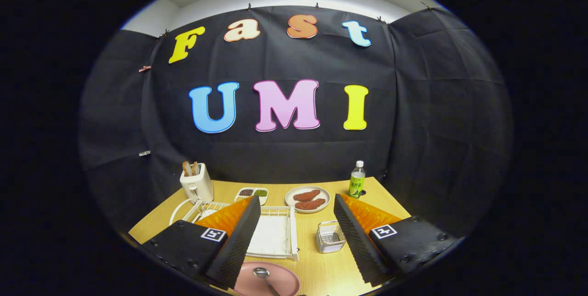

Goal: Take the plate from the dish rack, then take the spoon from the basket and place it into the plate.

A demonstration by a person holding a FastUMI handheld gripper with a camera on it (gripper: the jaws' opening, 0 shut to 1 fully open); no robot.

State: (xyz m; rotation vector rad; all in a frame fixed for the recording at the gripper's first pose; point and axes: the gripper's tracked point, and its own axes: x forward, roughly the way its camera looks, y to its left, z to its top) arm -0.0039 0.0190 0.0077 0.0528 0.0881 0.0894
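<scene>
Tongs (294, 241) spread wide, gripping nothing, raised above table (317, 266). Spoon (265, 277) lying in pink plate (275, 282) near the finger bases, likely released there. Wire basket (330, 236) between fingers, apparently emptied; dish rack (275, 234) beside it.

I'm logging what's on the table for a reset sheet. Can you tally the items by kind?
Plates: 2 (pink plate, white plate)
Spoons: 1 (spoon in the pink plate)
Dish racks: 1 (dish rack)
Baskets: 1 (wire basket)
Toasters: 1 (toaster)
Bottles: 1 (bottle)
Divided trays: 1 (tray)
Total: 8
The gripper is open.
</scene>
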